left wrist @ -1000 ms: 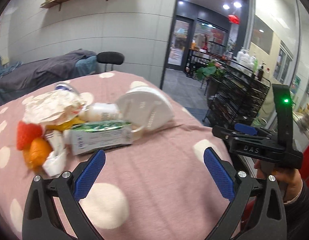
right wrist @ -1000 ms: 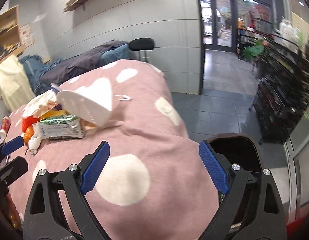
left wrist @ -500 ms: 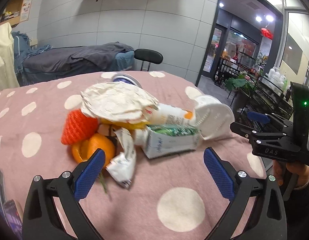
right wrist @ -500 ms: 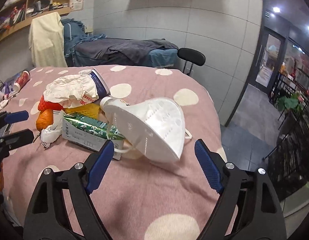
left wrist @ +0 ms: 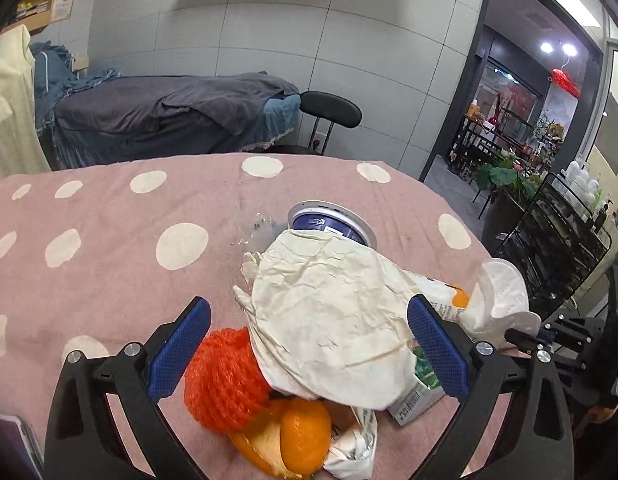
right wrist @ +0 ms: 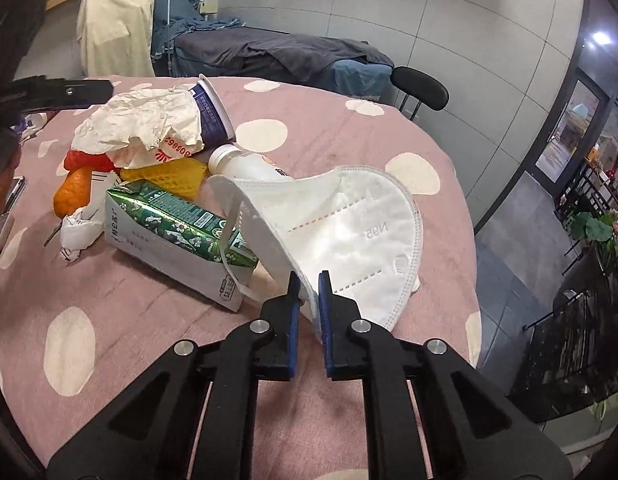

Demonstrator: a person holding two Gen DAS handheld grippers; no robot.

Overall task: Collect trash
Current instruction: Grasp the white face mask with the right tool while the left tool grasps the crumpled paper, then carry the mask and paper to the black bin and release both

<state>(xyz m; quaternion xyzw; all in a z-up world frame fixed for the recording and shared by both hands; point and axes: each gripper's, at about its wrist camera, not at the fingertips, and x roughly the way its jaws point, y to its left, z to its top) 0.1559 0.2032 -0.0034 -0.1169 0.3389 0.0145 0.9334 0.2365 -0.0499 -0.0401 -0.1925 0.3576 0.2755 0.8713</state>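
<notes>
On white mask (right wrist: 349,228), embossed "N98".

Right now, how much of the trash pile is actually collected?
Nothing looks collected yet. In hand: the right gripper is pinched on the white mask's edge; the left gripper is open over the crumpled paper. The green carton, bottle, cup and peels remain on the tablecloth.

The right hand-held gripper (right wrist: 307,280) has closed onto the white mask (right wrist: 349,232).

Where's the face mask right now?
In the right wrist view, the face mask lies centre-right on the table, leaning on the green carton, its near edge pinched in the right tool.
</notes>
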